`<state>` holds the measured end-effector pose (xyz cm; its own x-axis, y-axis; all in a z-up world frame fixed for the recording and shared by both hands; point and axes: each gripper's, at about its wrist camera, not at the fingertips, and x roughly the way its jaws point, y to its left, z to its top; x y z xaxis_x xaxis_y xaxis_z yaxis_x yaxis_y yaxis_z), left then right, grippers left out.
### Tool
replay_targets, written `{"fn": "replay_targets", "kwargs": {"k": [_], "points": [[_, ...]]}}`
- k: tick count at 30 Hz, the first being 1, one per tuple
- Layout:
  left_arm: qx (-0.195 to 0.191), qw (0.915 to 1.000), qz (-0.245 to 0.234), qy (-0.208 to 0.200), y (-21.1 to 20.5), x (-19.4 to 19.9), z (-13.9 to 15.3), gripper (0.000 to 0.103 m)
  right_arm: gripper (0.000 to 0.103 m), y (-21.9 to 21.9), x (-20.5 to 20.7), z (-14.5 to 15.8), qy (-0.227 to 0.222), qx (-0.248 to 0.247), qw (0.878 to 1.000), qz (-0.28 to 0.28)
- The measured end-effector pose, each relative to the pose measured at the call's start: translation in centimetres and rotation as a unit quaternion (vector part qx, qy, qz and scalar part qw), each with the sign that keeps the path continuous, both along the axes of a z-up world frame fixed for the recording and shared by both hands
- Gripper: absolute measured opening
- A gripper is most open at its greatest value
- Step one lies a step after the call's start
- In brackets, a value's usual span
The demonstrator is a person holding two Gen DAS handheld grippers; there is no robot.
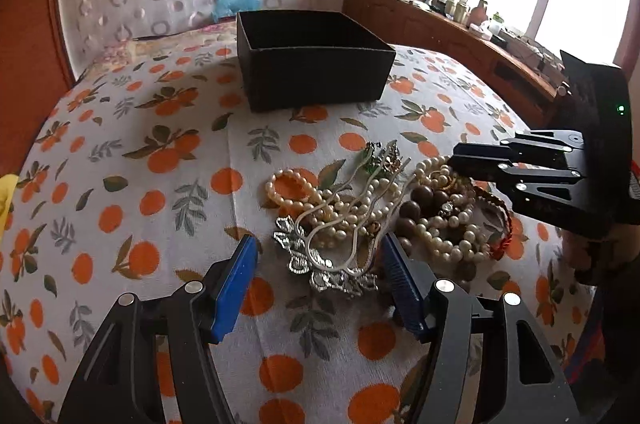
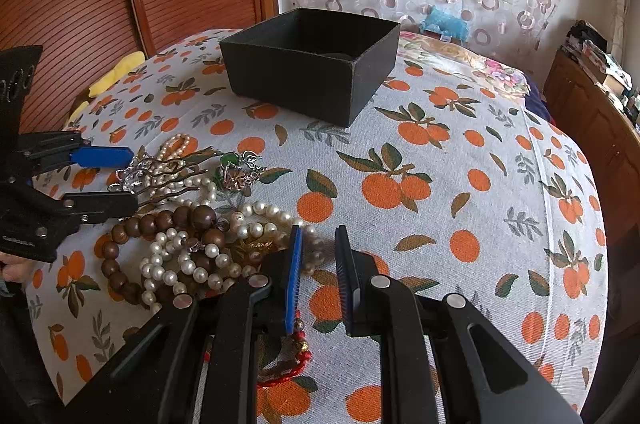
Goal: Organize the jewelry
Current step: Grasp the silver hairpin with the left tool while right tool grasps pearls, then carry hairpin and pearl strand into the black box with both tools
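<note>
Jewelry [image 1: 384,216] lies in a tangled heap on a cloth printed with oranges [image 1: 160,151], and both hand-held grippers hang over it. Just ahead of the left gripper [image 1: 320,278], a silver hair comb [image 1: 320,264] with wavy prongs lies between the two blue pads [image 1: 234,288], which stand wide apart on either side of it without pressing on it; nothing is held. Beyond the comb, further from that gripper, are strands of cream pearls [image 1: 296,191], a green and silver brooch [image 1: 376,155] and, to its right, a bracelet of brown wooden beads [image 1: 420,199]. The right gripper [image 2: 320,278] hovers at the near right edge of the same heap with its jaws drawn close together, a narrow gap left between the pads; only printed cloth shows in that gap. A red cord with gold beads [image 2: 298,348] lies under its left finger, but whether the finger touches it cannot be told. To the left of the right gripper sit the wooden beads [image 2: 160,224] and pearls [image 2: 180,264], and further left the other gripper [image 2: 134,179] reaches in over the comb [image 2: 160,175]. A black open box [image 1: 312,63] stands on the cloth well ahead of both grippers, apart from the heap; its inside is dark and its contents cannot be made out
</note>
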<state>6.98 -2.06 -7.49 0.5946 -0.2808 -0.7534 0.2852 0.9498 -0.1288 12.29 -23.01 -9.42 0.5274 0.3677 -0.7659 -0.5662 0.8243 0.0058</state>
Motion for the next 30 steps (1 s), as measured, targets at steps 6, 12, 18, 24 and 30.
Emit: {"fn": "replay_targets", "kwargs": {"k": [6,12,18,24,30], "points": [[0.022,0.9996,-0.015,0.002,-1.2,0.9,0.0,0.067,0.018,0.0,0.0,0.0,0.000,0.001,1.000,0.000],[0.067,0.9974,-0.024,-0.005,-2.5,1.6,-0.3,0.068,0.018,0.0,0.0,0.0,0.000,0.000,1.000,0.001],[0.075,0.9967,-0.028,-0.011,-2.2,1.1,-0.2,0.058,0.018,0.0,0.0,0.0,0.000,0.000,1.000,0.002],[0.053,0.9984,-0.016,-0.013,-0.9,0.5,0.2,0.054,0.008,-0.2,-0.5,0.4,-0.007,0.009,1.000,0.002],[0.046,0.9983,0.000,-0.035,-0.1,-0.4,1.3,0.054,0.008,-0.3,-1.0,2.8,-0.037,0.032,0.999,0.006]]}}
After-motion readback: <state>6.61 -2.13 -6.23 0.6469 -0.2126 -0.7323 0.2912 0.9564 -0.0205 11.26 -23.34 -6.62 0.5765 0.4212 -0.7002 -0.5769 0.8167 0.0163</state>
